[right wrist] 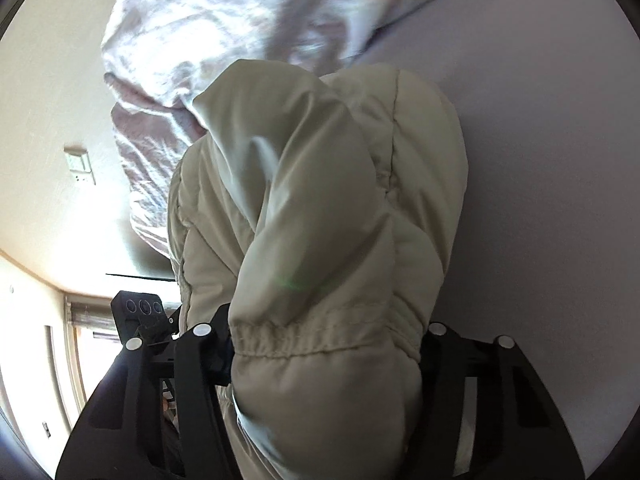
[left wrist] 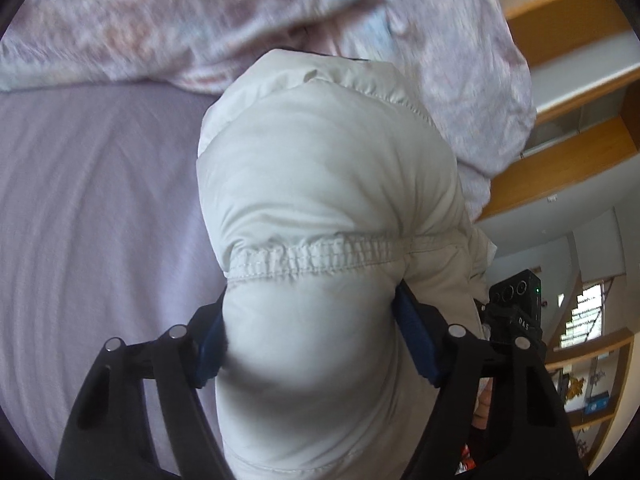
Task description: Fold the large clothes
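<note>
A cream puffy jacket (left wrist: 320,184) fills the middle of the left wrist view, with an elastic seam across it. My left gripper (left wrist: 312,336) is shut on a bunched part of it, its blue pads pressing both sides. In the right wrist view the same jacket (right wrist: 328,216) bulges up between the fingers. My right gripper (right wrist: 326,344) is shut on it near an elastic hem. The jacket hangs lifted above a lilac bed sheet (left wrist: 92,208). Each gripper's tips are hidden by fabric.
A crumpled patterned quilt (left wrist: 168,20) lies at the far end of the bed, also in the right wrist view (right wrist: 208,32). Wooden shelves (left wrist: 568,160) stand to the right. The other gripper's camera (left wrist: 516,300) shows close beside the jacket.
</note>
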